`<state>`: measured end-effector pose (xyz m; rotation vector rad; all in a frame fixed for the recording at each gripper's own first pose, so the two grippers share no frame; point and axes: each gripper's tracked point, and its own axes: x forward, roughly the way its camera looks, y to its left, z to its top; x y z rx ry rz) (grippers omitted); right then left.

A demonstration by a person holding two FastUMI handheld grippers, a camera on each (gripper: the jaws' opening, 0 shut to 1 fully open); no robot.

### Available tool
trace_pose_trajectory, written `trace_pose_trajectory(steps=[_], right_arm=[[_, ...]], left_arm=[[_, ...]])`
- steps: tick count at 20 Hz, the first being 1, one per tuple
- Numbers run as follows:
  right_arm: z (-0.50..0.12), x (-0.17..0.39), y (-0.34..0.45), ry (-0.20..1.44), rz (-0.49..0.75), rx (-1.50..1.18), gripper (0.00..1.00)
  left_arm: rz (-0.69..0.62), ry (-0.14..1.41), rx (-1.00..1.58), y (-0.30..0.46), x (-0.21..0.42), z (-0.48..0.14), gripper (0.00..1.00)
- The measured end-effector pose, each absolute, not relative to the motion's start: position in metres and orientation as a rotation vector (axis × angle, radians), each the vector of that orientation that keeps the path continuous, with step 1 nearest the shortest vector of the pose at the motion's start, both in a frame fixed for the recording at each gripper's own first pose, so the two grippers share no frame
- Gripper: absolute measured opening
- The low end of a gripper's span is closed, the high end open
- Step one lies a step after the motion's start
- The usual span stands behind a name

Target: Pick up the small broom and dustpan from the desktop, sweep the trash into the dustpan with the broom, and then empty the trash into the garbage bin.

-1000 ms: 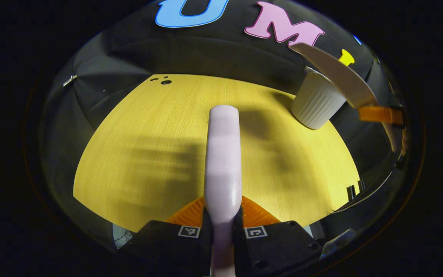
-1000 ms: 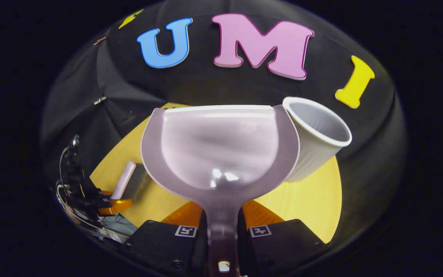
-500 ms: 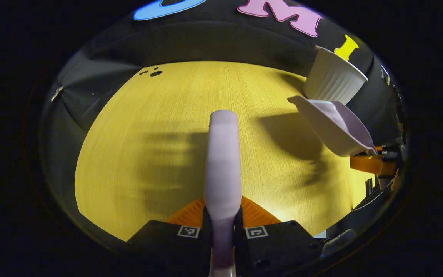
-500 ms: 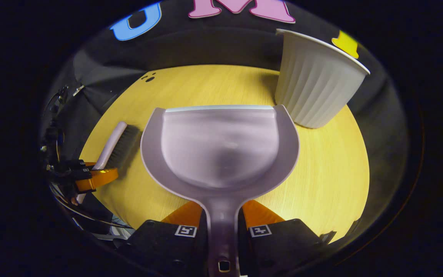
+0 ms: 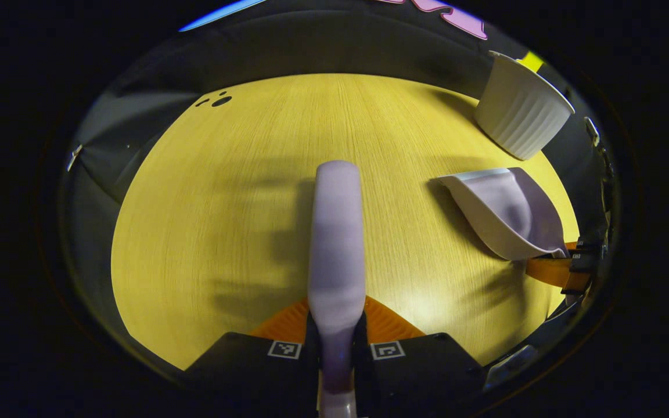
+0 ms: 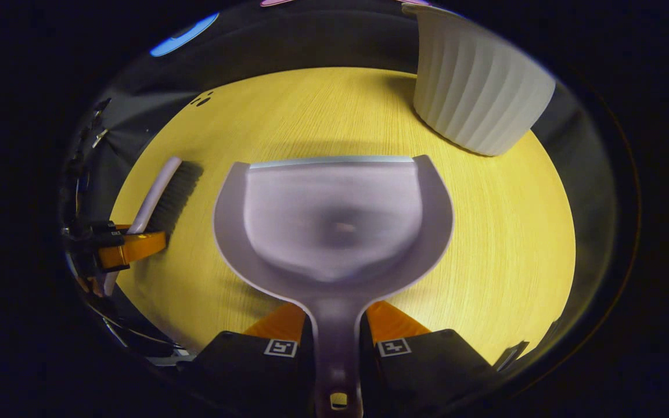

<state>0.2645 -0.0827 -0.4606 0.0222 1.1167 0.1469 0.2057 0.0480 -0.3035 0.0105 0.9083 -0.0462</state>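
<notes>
Gripping the broom [image 5: 336, 232] by its handle, our left hand-held gripper [image 5: 336, 342] has both fingers pressed against the pale lilac plastic, which runs straight ahead of us over the yellow wood-grain table [image 5: 224, 220]. In the right gripper view the broom [image 6: 160, 188] shows its dark bristles, hanging down toward the table from the lilac back. Our right hand-held gripper [image 6: 337, 345] is clamped on the dustpan [image 6: 334, 220] by its narrow handle, both fingers tight on it. The dustpan is a smooth lilac scoop with a rounded back, raised side walls and a straight paler front lip; we cannot tell if it touches the table. Its lip points toward the garbage bin [image 6: 477, 87], a white ribbed tub standing near the dustpan's far right corner. The broom sits to the left of the dustpan, apart from it.
</notes>
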Motion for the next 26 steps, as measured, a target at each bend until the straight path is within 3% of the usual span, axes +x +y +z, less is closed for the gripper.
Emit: trace_pose_trajectory(steps=[5,6,7,11,16,26], right_arm=[[-0.464,0.264,-0.075,1.133,0.167,0.033,0.33],[-0.463,0.266,-0.075,1.131,0.164,0.040,0.46],[-0.461,0.265,-0.072,1.130,0.173,0.059,0.39],[-0.442,0.273,-0.079,1.065,0.132,0.081,0.99],[-0.371,0.276,-0.095,0.859,0.070,0.093,1.00],[-0.184,0.241,-0.111,0.263,0.045,0.035,0.99]], left_arm=[[-0.037,0.926,0.059,0.048,0.208,-0.306,0.32],[-0.033,0.925,0.065,0.047,0.209,-0.306,0.34],[-0.038,0.930,0.060,0.046,0.208,-0.306,0.35],[-0.049,0.871,0.074,0.041,0.199,-0.292,0.96],[-0.053,0.674,0.059,0.034,0.167,-0.220,0.97],[0.040,0.013,0.085,0.037,0.063,-0.040,0.96]])
